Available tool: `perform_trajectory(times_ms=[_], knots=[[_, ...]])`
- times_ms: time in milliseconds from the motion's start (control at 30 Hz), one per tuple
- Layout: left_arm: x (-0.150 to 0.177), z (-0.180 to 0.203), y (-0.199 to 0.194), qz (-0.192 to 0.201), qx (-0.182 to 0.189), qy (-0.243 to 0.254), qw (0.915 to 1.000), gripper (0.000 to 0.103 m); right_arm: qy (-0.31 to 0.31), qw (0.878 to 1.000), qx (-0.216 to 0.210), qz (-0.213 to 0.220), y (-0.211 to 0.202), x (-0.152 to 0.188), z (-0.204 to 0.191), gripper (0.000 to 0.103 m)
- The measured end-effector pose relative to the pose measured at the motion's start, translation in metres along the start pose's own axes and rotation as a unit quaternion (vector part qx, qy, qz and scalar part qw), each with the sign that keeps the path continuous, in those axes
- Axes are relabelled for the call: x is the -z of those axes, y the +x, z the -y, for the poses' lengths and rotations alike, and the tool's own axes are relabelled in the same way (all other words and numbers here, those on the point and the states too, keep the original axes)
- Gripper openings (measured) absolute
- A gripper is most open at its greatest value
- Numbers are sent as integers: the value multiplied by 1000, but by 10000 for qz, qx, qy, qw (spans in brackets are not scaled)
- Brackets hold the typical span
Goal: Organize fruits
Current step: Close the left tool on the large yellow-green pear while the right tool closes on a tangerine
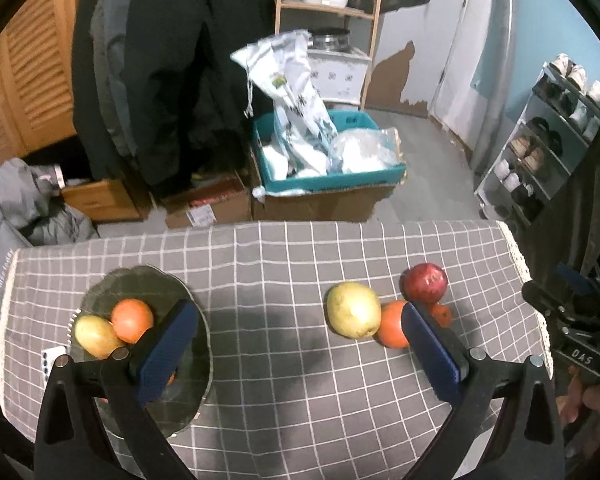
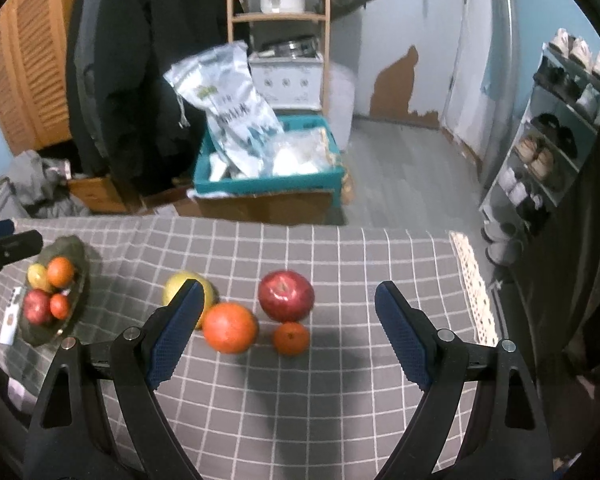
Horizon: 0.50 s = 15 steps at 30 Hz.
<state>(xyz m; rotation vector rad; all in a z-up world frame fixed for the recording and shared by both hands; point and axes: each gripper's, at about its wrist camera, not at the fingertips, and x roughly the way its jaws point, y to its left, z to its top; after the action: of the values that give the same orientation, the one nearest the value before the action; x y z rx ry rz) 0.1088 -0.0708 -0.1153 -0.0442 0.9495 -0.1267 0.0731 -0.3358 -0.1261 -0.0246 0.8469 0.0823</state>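
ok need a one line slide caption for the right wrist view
Open right gripper poised over a red apple, orange, tangerine and pear on the checked tablecloth.

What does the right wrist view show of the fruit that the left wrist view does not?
Only the right wrist view shows the plate's near fruits, a red apple and a small orange one, and the whole small mandarin on the cloth. Only the left wrist view shows the right gripper's body and the hand holding it. Both show the loose yellow pear, large orange, red apple and both grippers open.
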Motion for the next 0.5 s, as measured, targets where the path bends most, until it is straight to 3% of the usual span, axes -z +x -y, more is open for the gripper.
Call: perform_trajectory(times_ms=[500], knots=[[16,6,73,-676,-108,10,9977,102,175,9950,-11,-980,79,17,5,86]])
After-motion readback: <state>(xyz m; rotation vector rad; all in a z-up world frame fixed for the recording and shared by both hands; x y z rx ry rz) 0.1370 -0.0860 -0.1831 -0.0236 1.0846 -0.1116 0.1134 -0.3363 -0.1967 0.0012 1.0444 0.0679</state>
